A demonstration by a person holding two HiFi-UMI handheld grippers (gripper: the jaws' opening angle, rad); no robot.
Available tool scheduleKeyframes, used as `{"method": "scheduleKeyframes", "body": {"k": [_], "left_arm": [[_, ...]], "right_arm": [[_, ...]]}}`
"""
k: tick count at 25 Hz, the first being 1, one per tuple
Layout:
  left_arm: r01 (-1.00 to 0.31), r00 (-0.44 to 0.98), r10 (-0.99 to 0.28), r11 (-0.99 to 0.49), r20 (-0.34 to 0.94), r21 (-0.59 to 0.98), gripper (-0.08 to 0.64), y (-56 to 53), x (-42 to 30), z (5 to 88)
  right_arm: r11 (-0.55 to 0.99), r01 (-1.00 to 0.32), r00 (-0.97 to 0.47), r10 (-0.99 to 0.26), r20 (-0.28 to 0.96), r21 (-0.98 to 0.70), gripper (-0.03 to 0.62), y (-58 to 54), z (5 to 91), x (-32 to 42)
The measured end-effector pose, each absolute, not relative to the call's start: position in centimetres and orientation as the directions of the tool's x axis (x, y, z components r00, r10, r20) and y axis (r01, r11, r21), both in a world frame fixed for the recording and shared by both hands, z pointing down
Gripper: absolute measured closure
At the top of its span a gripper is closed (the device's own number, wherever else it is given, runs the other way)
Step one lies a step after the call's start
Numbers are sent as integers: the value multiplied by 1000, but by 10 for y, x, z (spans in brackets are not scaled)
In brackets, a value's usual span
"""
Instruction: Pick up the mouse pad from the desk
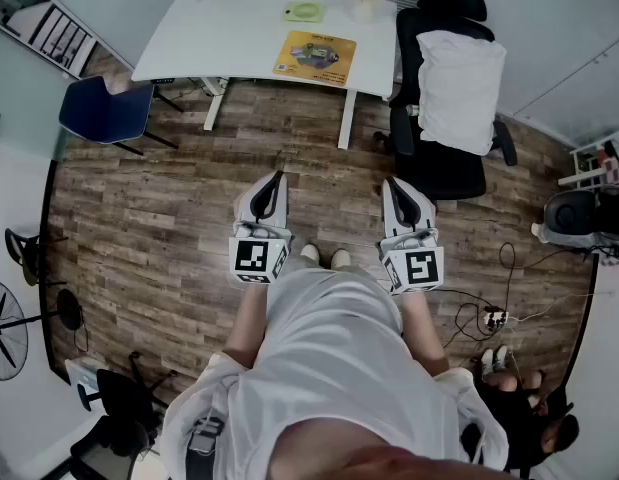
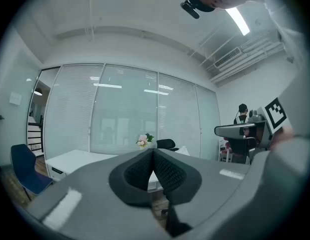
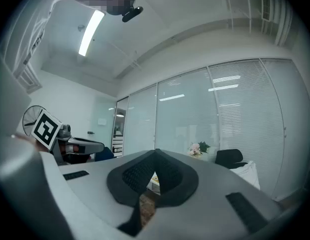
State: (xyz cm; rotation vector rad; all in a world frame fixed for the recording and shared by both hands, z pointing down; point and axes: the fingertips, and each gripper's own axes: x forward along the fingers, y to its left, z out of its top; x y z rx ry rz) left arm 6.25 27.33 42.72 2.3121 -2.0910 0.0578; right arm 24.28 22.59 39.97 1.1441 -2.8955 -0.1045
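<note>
1. Our white shirt (image 1: 339, 368) fills the bottom middle of the head view, and we've got both tongs level just above it, mid-frame.
2. Jaws of the left gripper (image 1: 278, 180) are clenched together on nothing. The right gripper (image 1: 390, 186) is pinched tight and empty too.
3. Up at top centre, the yellow mouse pad (image 1: 316, 56) lies flat on the white desk (image 1: 219, 38), well apart from both tongs, with wood floor (image 1: 169, 218) between.
</note>
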Motion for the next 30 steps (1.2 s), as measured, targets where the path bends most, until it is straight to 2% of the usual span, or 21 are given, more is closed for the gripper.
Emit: {"method": "scheduleKeyframes", "body": {"k": [12,24,30], "left_arm": [[-993,118,-991,-117,61,15,574,287,42,431],[-986,165,-982,-164,91,17,574,284,22,448],[-982,182,-980,-185,86,-33,574,274,1,446]], "right_arm": [[762,-647,-762,-648,15,40,595,235,398,211],[748,-663,-745,-664,66,40,594,229,409,187],[718,-694,-714,-696,77,47,594,230,419,176]]}}
